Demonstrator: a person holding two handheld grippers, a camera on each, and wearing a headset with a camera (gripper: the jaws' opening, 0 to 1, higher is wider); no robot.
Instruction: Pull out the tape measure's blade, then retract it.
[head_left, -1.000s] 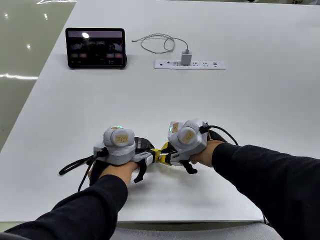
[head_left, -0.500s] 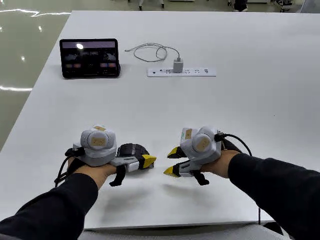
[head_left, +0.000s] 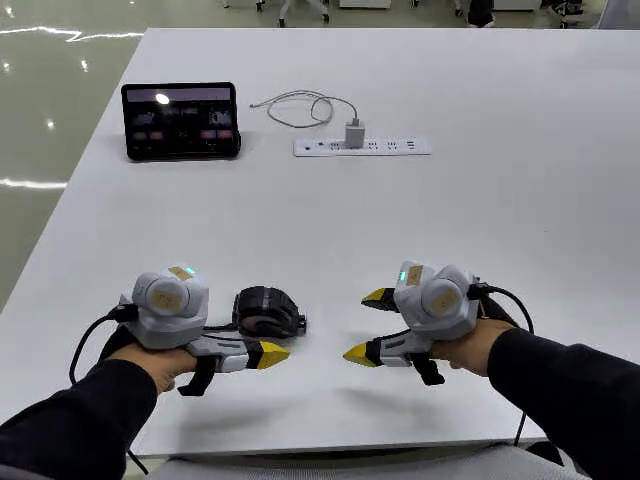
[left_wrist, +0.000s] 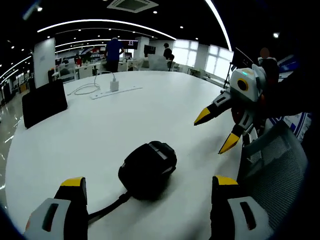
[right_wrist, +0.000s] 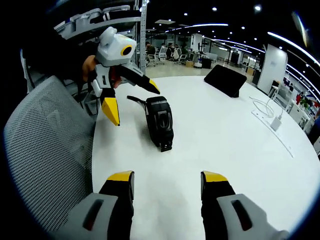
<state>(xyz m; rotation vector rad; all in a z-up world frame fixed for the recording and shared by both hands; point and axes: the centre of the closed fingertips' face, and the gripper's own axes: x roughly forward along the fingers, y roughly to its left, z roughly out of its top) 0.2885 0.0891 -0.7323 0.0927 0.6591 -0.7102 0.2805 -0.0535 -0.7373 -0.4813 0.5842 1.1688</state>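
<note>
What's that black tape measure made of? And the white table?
The tape measure looks like black plastic, maybe rubbery: dull with soft glints. The table looks like smooth white laminate, faintly shiny; painted wood is possible.

You're working in a big open-plan office or lab hall. You're at a long white table (head_left: 450, 230) over a glossy pale floor (head_left: 50, 90), with a grey mesh office chair (right_wrist: 45, 145) at its edge. On the table stand a tablet (head_left: 181, 120) and a white power strip (head_left: 385, 146) with a charger (head_left: 354, 133) and its looped cable (head_left: 300, 105). Overhead, a dark ceiling carries curved light strips (left_wrist: 100, 22), recessed spotlights (right_wrist: 258, 8) and an air vent (left_wrist: 131, 4). Further back you see swivel chairs (right_wrist: 175, 54), bright windows (left_wrist: 200, 52) and a person standing (left_wrist: 114, 50).
</note>
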